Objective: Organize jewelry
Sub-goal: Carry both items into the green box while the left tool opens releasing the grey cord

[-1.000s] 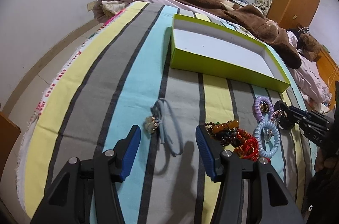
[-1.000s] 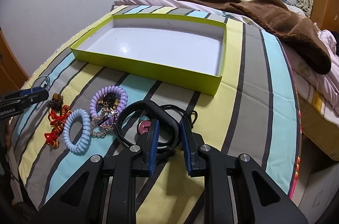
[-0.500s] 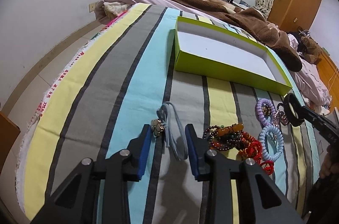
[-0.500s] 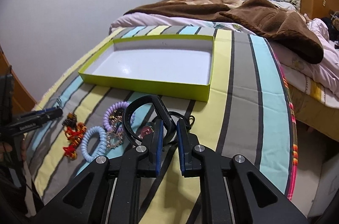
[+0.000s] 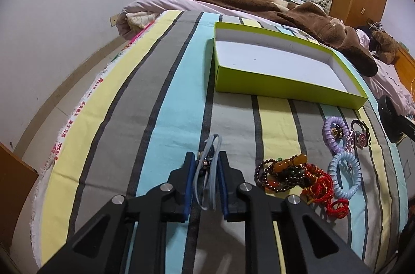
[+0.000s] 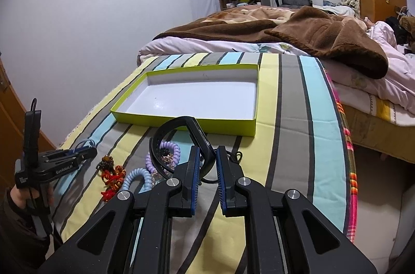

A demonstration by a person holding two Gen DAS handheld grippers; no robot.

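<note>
Two grippers work at once, and each one has already a piece of jewelry between its fingers. In the left wrist view, the left gripper (image 5: 206,170) sits low in the middle of the frame, its blue pads closed narrow around a pale blue cord loop (image 5: 207,165) with a small charm; the far end of the loop seems to rest on the striped bedsheet (image 5: 145,123). In the right wrist view, the right gripper (image 6: 207,159) pinches a black band (image 6: 186,134), shaped like a bracelet or a watch strap, and its arch stands above the other pieces, so I judge it is lifted.

Remaining jewelry lies in a loose group on the sheet — a dark bead bracelet (image 5: 282,174), a red knotted cord (image 5: 326,193), a light blue spiral ring (image 5: 345,176) and a purple spiral ring (image 5: 334,132). Beyond them, toward the upper middle of both frames, the green box (image 5: 272,84) lies open with a white floor, and nothing is inside it.

So the step in hand is the pick-up, at the start of the task. The next move, I think, calls for carrying both pieces forward over the near wall of the box, high enough that the hanging cord does not catch the rim — then parting the fingers to drop them inside.
</note>
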